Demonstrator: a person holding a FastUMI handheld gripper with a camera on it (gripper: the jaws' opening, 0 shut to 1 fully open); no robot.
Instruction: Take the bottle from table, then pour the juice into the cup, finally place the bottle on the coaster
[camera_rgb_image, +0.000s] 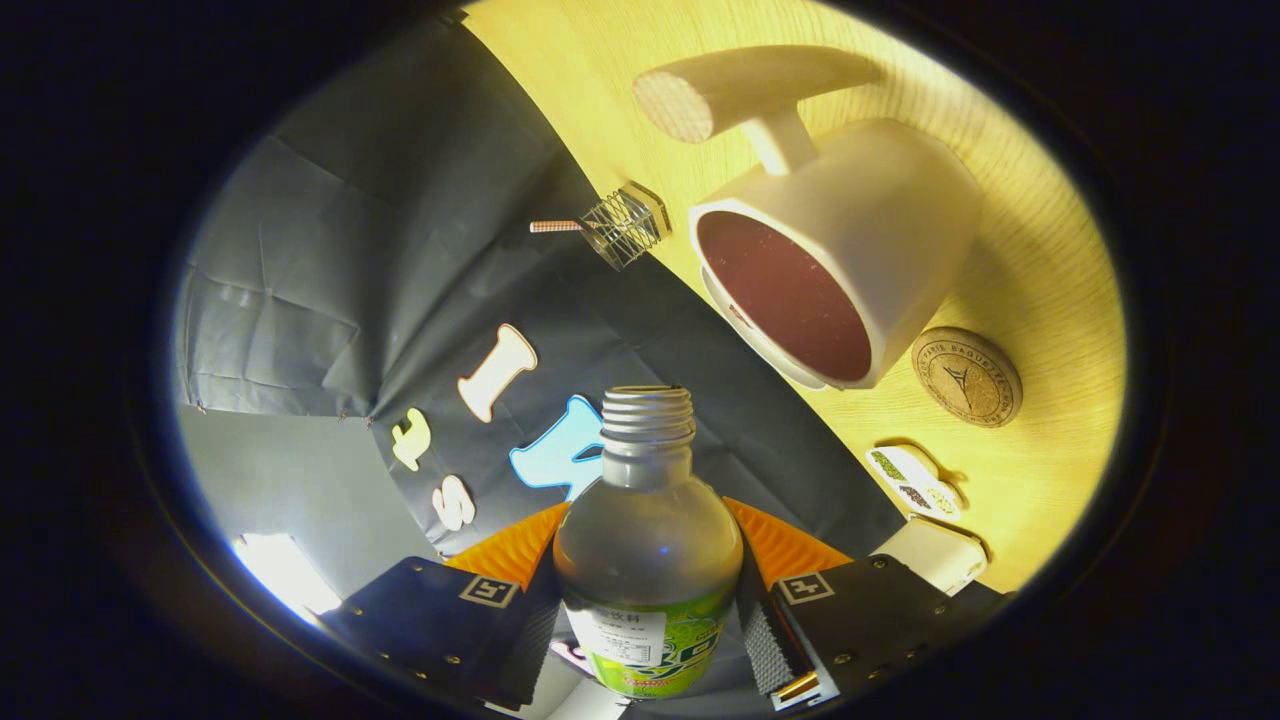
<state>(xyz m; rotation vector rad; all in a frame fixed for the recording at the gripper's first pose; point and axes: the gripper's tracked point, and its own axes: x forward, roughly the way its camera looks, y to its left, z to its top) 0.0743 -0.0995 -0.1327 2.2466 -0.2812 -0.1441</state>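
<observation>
Bottle (648, 560), uncapped, held clamped between gripper (648, 610) fingers at lower centre of frame. Cup (850, 250) seen upper right on worktop (1040, 300), coaster (966, 377) beside it. Neck to be centred over cup mouth, tilt kept slow.

Your gripper (648, 600) shows as two broad, flat finger housings, angled inward toward each other, with a row of small brass-toned screws along the outer edges. Each housing carries a small square printed marker near its inner top corner. You can see ribbed, finely grooved surfaces on the inner faces and a bright metal piece low on the right one.
</observation>
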